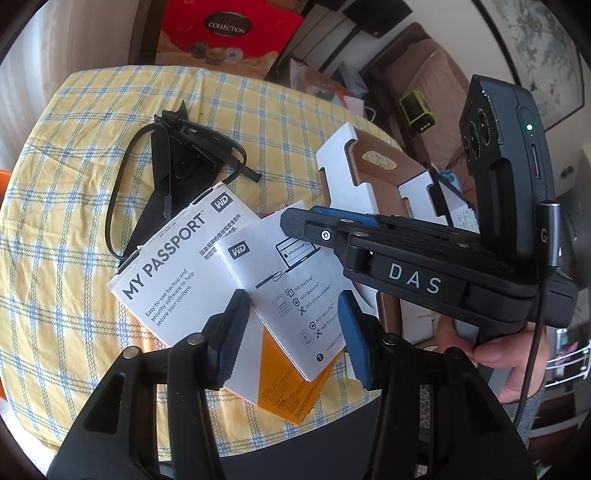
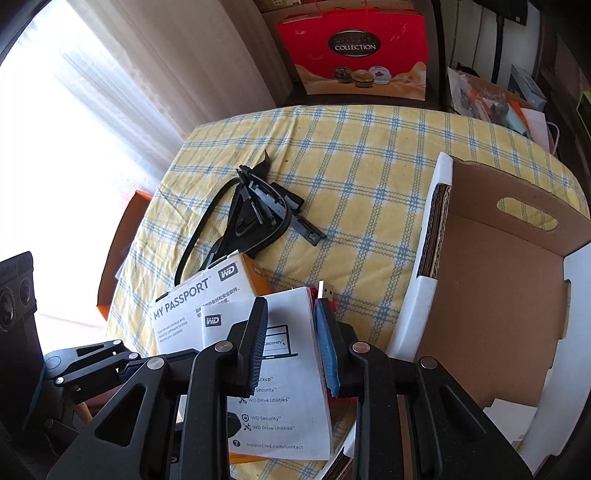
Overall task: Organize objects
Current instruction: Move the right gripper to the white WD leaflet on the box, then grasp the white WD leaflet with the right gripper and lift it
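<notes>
A white and orange "My Passport" box lies on the checked tablecloth. A white WD leaflet lies partly over it. My left gripper is open just above the leaflet and box. My right gripper is open over the leaflet's right side; in the left wrist view it reaches in from the right. A red USB stick peeks out beyond the leaflet. A black cable and black plastic parts lie farther back.
An open cardboard box with white edges and a handle slot stands at the right of the table. A red "Collection" gift box stands behind the table. An orange box sits off the left edge.
</notes>
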`<state>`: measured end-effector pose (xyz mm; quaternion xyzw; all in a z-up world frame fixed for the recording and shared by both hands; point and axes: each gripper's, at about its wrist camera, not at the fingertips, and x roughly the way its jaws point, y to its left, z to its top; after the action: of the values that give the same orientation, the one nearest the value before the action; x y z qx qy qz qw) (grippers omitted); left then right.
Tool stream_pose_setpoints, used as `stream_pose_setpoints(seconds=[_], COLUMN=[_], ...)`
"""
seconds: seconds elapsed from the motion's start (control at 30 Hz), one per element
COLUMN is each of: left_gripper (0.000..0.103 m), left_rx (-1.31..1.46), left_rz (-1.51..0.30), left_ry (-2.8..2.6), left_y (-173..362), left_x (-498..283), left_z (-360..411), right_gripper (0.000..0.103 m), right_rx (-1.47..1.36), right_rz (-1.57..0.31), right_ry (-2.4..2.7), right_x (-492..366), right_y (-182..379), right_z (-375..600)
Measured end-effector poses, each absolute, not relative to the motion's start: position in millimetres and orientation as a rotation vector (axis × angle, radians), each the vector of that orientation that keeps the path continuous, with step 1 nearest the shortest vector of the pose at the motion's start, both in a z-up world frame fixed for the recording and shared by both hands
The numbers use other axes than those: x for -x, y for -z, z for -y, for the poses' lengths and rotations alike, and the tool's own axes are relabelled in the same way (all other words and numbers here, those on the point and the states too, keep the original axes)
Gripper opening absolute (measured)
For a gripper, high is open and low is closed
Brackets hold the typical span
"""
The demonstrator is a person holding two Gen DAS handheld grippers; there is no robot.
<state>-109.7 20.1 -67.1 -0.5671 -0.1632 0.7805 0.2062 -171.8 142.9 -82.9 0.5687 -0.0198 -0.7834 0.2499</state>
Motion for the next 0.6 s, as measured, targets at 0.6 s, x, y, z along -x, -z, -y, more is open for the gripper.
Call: stream_pose_setpoints(seconds=[0.6], left_gripper=[0.049], left_rx=[1.539], left_rz=[0.510], left_ry=[-2.254], left_y=[40], left_x=[106], left_z=[-7], right_gripper=[0.016], right_rx=[-1.457], right_rz=[0.075], right_ry=[2.221], right_x=[147], right_y=[45], right_z=[-158])
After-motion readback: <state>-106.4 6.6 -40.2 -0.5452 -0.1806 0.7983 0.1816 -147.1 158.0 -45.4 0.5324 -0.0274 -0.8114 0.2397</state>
